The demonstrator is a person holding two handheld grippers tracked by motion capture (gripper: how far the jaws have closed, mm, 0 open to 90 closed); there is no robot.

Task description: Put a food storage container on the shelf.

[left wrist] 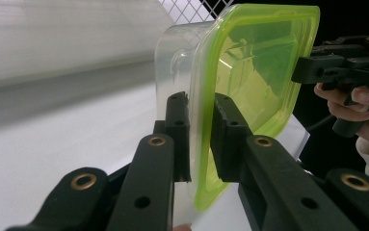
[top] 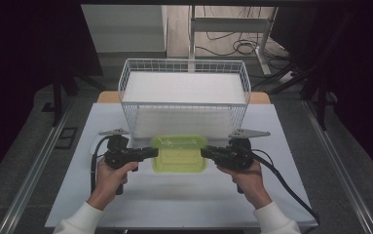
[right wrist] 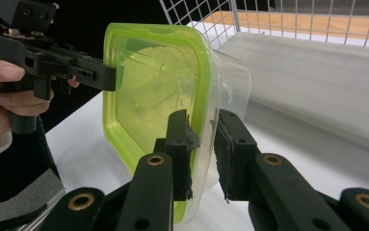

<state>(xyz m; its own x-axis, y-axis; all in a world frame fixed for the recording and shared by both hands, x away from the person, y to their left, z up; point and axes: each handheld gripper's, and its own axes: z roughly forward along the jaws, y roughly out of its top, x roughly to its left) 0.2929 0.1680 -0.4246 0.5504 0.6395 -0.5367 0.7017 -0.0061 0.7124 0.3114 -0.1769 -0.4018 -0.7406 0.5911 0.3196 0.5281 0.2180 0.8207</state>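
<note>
Clear plastic container (top: pixel 179 154) with a green lid, held between both grippers just in front of the white wire basket (top: pixel 184 90), over the white tabletop (top: pixel 174 195). Left gripper (top: pixel 156 152) comes in from the container's left side; in the left gripper view its jaws stand close together, one on each face of the lid's rim, pads pressing on it. Right gripper (top: pixel 204 152) comes in from the right side; the right gripper view shows its jaws likewise pinched across the rim at the lid edge, lid on one side, clear wall on the other. Both hands grip the handles, white sleeves at the bottom of the high view. From each gripper view the container (left wrist: pixel 249 72) appears on edge, since the cameras are turned with the hands; in the high view it looks roughly level, lid uppermost. Whether its base touches the tabletop cannot be told. Basket holds a white slab (top: pixel 184 87); black cables trail from both grippers.
</note>
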